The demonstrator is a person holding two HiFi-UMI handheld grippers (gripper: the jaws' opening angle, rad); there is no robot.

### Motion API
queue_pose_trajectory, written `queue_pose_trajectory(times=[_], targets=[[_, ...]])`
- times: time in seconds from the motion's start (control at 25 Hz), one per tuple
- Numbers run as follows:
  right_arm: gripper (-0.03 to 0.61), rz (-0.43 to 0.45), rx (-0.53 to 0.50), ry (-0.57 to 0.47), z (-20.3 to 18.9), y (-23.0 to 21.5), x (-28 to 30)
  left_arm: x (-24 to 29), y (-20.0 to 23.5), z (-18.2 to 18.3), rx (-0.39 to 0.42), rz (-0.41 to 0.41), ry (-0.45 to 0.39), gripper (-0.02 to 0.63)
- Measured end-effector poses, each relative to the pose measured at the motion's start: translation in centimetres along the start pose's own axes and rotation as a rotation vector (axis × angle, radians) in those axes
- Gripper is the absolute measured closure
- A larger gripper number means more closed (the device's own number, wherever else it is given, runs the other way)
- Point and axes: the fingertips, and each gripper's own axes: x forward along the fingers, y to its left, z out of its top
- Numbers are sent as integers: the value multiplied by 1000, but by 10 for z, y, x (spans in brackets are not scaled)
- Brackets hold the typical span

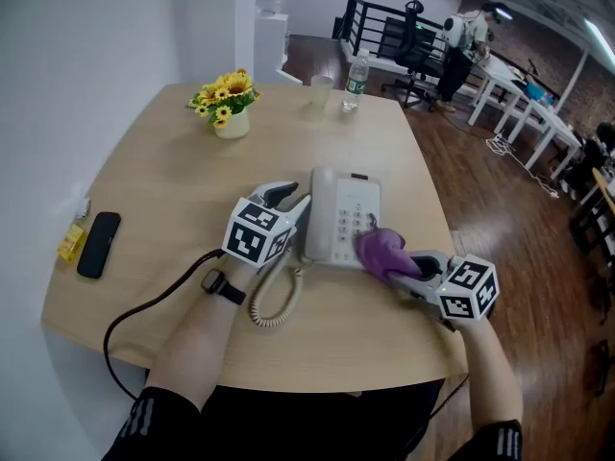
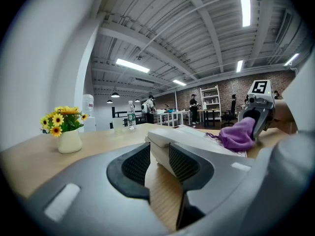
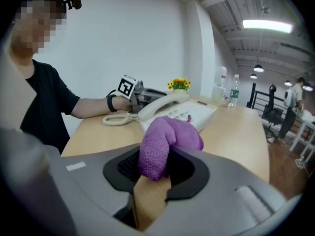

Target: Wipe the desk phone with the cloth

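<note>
A white desk phone [image 1: 344,216] lies on the wooden table [image 1: 163,176], handset on its left side, coiled cord [image 1: 275,301] trailing toward me. My right gripper [image 1: 411,268] is shut on a purple cloth [image 1: 381,251], and the cloth rests on the phone's near right corner over the keypad. In the right gripper view the cloth [image 3: 165,141] bulges up out of the right gripper [image 3: 155,168], with the phone [image 3: 182,109] just beyond. My left gripper [image 1: 291,201] sits at the phone's left side by the handset. Its jaws stand a little apart in the left gripper view [image 2: 158,161], with the phone's edge [image 2: 182,136] just ahead.
A vase of yellow flowers [image 1: 229,106] stands at the back left. A cup [image 1: 321,89] and a water bottle [image 1: 356,75] are at the far edge. A black handset-like device [image 1: 98,243] and a yellow item [image 1: 72,241] lie at the left. A black cable [image 1: 144,315] crosses the near edge.
</note>
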Motion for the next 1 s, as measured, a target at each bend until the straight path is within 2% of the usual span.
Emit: queue_pose_trajectory(times=[0.16,0.28,0.4,0.52,0.68,1.0], targets=[[457,-134,-22,-140,59,-40,-21,0,0,0,0,1,0,500],[457,-207,-43,-168,93,-77,-16,0,0,-1,1,1,0,500],[457,-254,-59,-105,107,-112,10,0,1,-1,2,2,0,500],[457,-270,-75,3,101,-131,42,0,0,-1,1,1,0,500],[457,-234,-116,108,79,-122,66,1,0,-1,0,-3,1,500],[457,-123,-203,111,37,-42,48,1,0,-1,5,-1,1,500]])
